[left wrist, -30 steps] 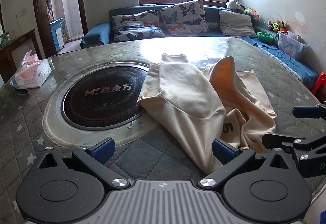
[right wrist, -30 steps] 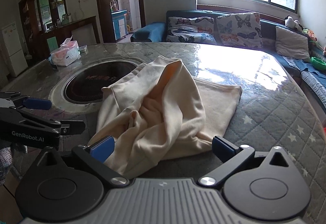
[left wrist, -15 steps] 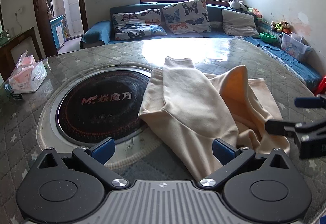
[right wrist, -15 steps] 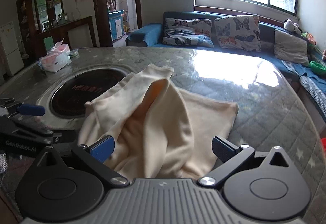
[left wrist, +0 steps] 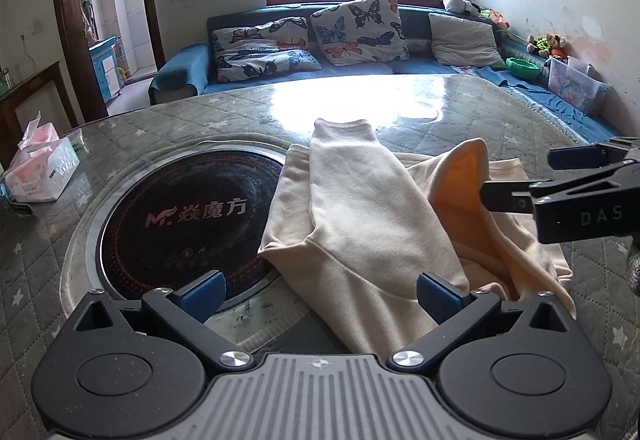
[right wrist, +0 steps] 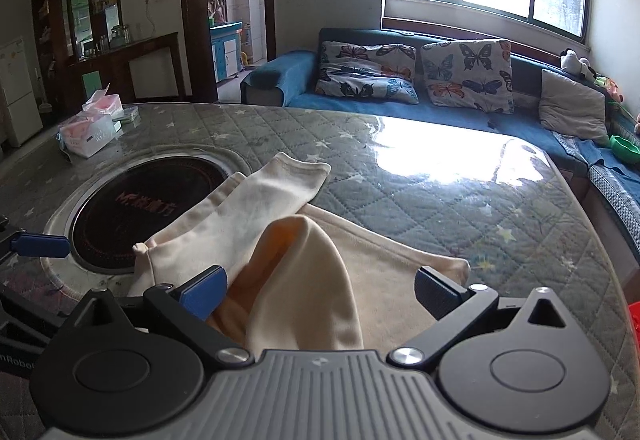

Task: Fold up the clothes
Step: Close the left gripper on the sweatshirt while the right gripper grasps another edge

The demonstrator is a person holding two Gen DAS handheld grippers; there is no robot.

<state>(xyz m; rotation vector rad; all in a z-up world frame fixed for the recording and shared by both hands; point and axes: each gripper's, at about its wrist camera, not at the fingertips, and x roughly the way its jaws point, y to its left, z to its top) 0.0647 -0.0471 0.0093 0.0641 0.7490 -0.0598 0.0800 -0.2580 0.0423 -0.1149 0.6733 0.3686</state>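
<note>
A cream sweatshirt [left wrist: 360, 224] lies crumpled on the round quilted table, one sleeve stretched toward the far side. It also shows in the right wrist view [right wrist: 304, 260], with a raised fold showing its orange-tinted inside. My left gripper [left wrist: 320, 290] is open and empty, its jaws wide over the garment's near edge. My right gripper [right wrist: 320, 292] is open, its jaws either side of the raised fold, not closed on it. The right gripper also shows at the right edge of the left wrist view [left wrist: 520, 176], beside the raised fold.
A black induction hob [left wrist: 180, 216] is set in the table's middle, partly under the garment. A tissue box [left wrist: 40, 168] stands at the table's left edge. A blue sofa with butterfly cushions [left wrist: 352, 28] runs behind the table.
Both grippers have moved forward over the garment. The right gripper has come closer to the raised fold, which now stands between its fingers. Both stay open.
</note>
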